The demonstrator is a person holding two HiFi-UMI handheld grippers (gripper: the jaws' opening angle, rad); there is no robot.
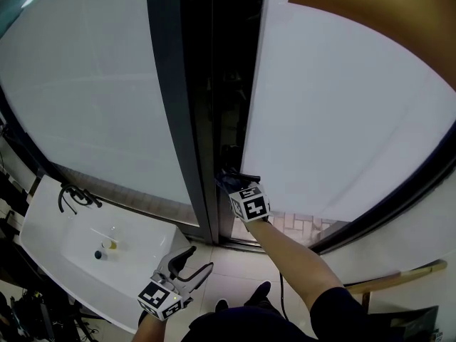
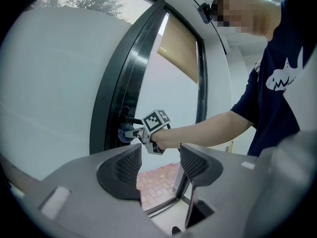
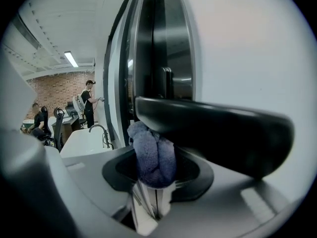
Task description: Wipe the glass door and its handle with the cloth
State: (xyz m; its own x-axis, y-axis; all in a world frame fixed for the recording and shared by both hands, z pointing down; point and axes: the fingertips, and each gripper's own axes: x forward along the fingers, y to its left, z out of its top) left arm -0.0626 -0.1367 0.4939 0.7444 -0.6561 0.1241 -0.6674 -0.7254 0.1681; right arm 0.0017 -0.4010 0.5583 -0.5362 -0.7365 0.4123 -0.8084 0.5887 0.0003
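Right gripper view: the right tool (image 3: 157, 175), clamped on the cloth (image 3: 151, 150), meets the handle (image 3: 213, 133); I would rub along the handle's whole length. The left tool (image 2: 159, 163), jaws apart and empty, hangs well below the handle.

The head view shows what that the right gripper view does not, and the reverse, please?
Only the head view shows the left gripper, open, and the person's right arm. Only the right gripper view shows that the right gripper is shut on the cloth, and it also shows people in the room behind. Both show the dark door frame, the glass and the white sink.
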